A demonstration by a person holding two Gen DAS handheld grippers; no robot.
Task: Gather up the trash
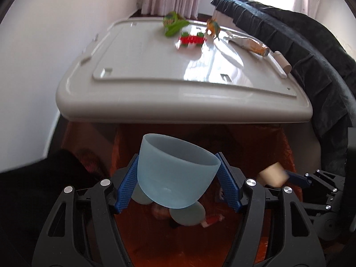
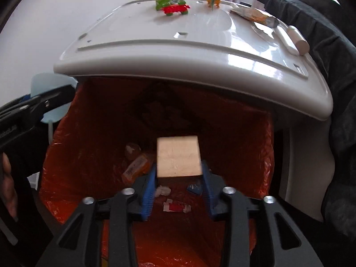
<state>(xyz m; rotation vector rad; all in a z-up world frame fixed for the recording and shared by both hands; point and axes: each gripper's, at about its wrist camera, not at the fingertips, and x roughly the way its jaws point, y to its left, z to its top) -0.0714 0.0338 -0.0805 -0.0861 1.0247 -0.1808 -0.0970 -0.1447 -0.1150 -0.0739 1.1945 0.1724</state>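
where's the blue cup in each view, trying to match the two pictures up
Left wrist view: the blue cup sits low in the centre, tilted, clamped between the left tool's blue fingers above the orange bin liner.
Right wrist view: the same cup shows at the far left edge, partly hidden behind the left tool's black frame.
Shared landmark: the white lid carrying the red and green toy.

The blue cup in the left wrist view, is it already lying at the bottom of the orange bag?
No, the blue cup sits between the left gripper fingers, above the orange bag.
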